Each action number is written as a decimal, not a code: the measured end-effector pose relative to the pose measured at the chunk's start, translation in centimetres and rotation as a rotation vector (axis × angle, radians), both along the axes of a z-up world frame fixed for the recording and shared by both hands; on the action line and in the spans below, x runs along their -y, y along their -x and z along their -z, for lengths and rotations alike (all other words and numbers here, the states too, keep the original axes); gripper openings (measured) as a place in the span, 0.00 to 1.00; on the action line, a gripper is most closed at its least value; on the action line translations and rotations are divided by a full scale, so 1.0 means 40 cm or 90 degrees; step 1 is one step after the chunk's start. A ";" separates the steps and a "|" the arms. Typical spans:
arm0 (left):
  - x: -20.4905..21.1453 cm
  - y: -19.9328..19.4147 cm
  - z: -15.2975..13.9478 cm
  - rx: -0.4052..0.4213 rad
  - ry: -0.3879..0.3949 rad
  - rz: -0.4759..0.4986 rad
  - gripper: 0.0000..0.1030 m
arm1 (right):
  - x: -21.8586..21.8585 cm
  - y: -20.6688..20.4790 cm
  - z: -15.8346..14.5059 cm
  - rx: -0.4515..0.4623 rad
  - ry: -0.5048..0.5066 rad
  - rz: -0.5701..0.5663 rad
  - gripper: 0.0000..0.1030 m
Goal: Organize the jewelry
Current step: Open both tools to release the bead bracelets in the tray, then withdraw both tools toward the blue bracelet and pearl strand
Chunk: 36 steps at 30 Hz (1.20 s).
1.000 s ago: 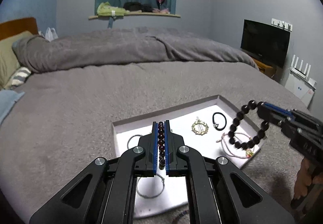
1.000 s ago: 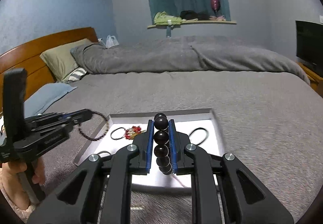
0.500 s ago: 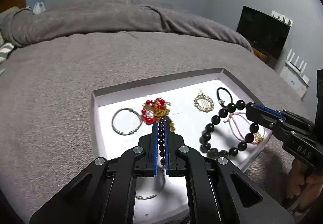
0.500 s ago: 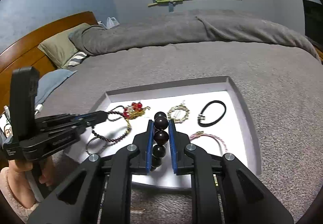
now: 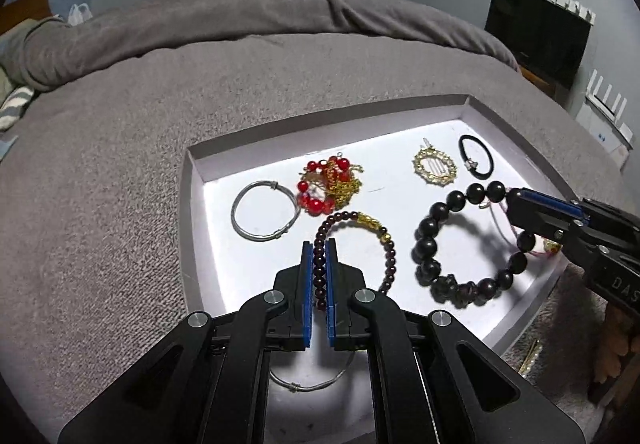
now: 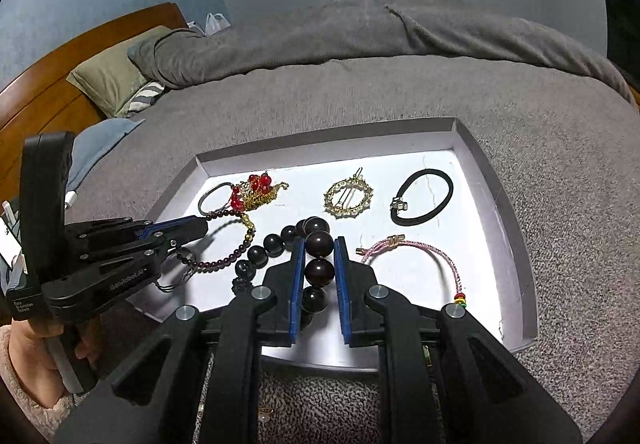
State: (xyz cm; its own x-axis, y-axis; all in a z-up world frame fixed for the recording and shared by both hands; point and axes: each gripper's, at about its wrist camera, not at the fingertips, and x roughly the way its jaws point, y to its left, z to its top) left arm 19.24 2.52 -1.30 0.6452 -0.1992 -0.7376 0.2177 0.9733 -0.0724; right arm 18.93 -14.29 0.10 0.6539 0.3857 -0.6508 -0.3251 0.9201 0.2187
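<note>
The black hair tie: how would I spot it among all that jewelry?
Find the shallow white tray on the grey bed and look to its far right corner. The black hair tie lies flat there, right of the round gold clip. It is the only plain, beadless black loop, with one small metal clasp.

The bed (image 5: 120,171) had a fuzzy grey blanket (image 6: 560,147) spread over it, with a rumpled grey duvet (image 6: 360,31) bunched along the far side and an olive pillow (image 6: 116,79) up by the wooden headboard (image 6: 60,71). Sitting right on the blanket was a shallow white tray (image 5: 192,211), plus a gold hair clip (image 5: 530,358) just beside its near edge.
</note>
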 end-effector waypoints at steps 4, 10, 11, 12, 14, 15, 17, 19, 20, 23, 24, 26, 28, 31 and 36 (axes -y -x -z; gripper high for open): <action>-0.007 -0.003 0.004 -0.002 0.000 -0.008 0.06 | 0.000 -0.002 0.004 -0.001 -0.001 0.003 0.14; -0.010 -0.003 0.004 0.003 -0.008 -0.016 0.06 | -0.002 -0.008 0.008 -0.008 0.001 0.004 0.14; -0.009 -0.003 0.004 0.004 -0.008 -0.017 0.06 | -0.002 -0.007 0.008 -0.007 0.002 0.004 0.14; -0.009 -0.003 0.004 0.004 -0.009 -0.018 0.06 | -0.003 -0.007 0.007 -0.007 0.002 0.005 0.14; -0.007 -0.003 0.004 0.006 -0.011 -0.019 0.06 | -0.001 -0.005 0.006 -0.005 0.002 0.006 0.14; -0.006 -0.002 0.002 0.008 -0.012 -0.020 0.06 | 0.001 -0.005 0.005 -0.004 0.001 0.007 0.14; -0.006 0.002 -0.003 0.018 -0.013 -0.023 0.09 | 0.005 -0.004 0.004 -0.003 0.000 0.009 0.15; -0.008 0.011 -0.014 0.036 -0.014 -0.028 0.30 | 0.012 0.000 -0.001 0.004 -0.003 0.016 0.18; -0.008 0.017 -0.022 0.048 -0.013 -0.030 0.34 | 0.016 0.002 -0.006 0.009 -0.005 0.022 0.26; -0.010 0.032 -0.045 0.085 -0.010 -0.044 0.55 | 0.027 0.009 -0.020 0.027 -0.009 0.042 0.45; -0.012 0.037 -0.053 0.101 -0.013 -0.055 0.67 | 0.032 0.011 -0.024 0.033 -0.013 0.049 0.55; -0.018 0.050 -0.071 0.137 -0.020 -0.079 0.78 | 0.045 0.014 -0.032 0.047 -0.025 0.067 0.72; -0.025 0.058 -0.084 0.160 -0.015 -0.094 0.85 | 0.056 0.016 -0.037 0.055 -0.030 0.084 0.84; -0.039 0.062 -0.089 0.166 -0.012 -0.125 0.92 | 0.075 0.013 -0.039 0.061 -0.038 0.114 0.95; -0.054 0.068 -0.092 0.147 -0.024 -0.167 0.92 | 0.109 0.019 -0.043 0.059 -0.046 0.151 0.95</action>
